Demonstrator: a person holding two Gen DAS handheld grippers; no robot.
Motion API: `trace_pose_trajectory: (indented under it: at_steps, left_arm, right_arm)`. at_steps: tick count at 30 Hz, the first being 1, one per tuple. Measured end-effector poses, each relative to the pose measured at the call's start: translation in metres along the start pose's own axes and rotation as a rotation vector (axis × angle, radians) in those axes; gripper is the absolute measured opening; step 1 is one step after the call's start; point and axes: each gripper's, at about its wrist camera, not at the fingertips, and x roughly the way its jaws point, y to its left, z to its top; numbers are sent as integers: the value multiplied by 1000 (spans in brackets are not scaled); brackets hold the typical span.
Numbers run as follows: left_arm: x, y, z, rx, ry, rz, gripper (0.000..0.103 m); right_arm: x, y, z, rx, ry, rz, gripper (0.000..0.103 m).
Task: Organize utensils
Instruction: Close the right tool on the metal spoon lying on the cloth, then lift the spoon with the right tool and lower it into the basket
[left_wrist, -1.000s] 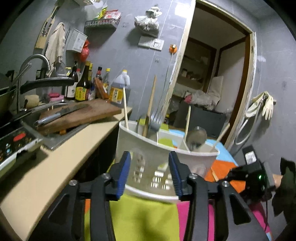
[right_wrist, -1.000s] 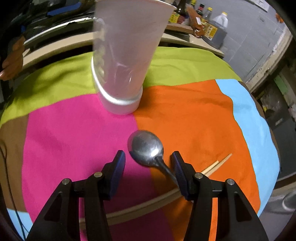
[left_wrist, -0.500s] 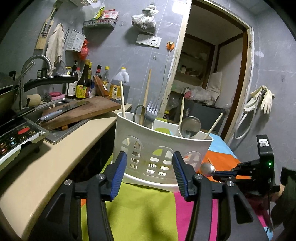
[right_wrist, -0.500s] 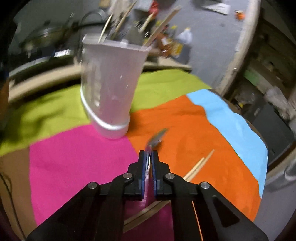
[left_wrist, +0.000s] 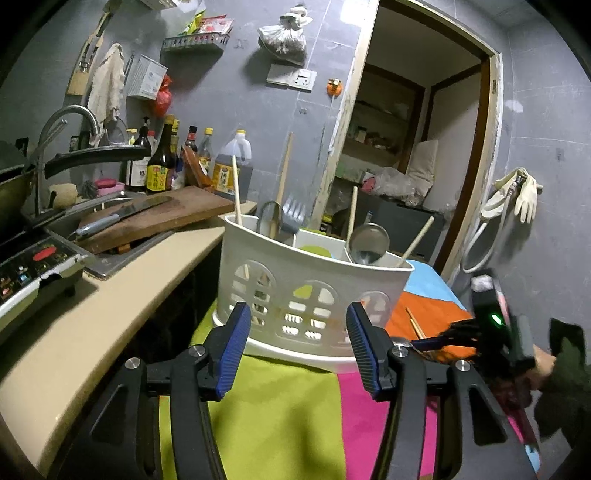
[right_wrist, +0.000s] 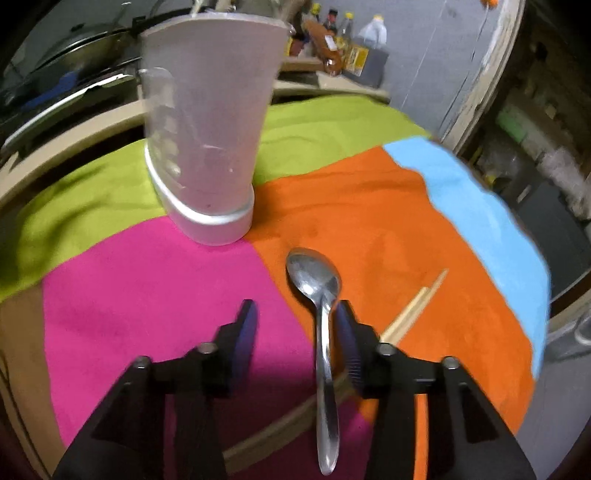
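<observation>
I see the metal spoon lying on the colourful cloth that covers the desk, bowl pointing toward the white utensil holder and just in front of its base. The spoon's handle runs back between the fingers of my right gripper, close against the right-hand finger; the jaws are opening and do not pinch it. 2 wooden chopsticks lie on the orange patch, to the right of the spoon and farther from the holder.

From the left wrist, my left gripper hangs parted in front of the holder, gripping nothing, its pads clear of the wall. Inside the holder stand a fork, a ladle and several wooden sticks. Left of the holder, a cutting board with a knife sits on the sink.
</observation>
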Motion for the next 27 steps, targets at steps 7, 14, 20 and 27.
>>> trace_pose_trajectory:
  at_steps: [7, 14, 20, 27]
  left_arm:
    - [-1, -2, -4, 12, 7, -4, 48]
    - [1, 4, -1, -36, 0, -37, 48]
    - [-5, 9, 2, -72, -16, -51, 48]
    - [-17, 18, 3, -89, -37, -23, 48]
  right_arm:
    - [3, -28, 6, 166, -56, 46, 4]
    - [-78, -2, -12, 263, -385, -80, 4]
    - [-153, 26, 21, 290, -755, -74, 4]
    - [-133, 17, 75, 435, -1040, 18, 4]
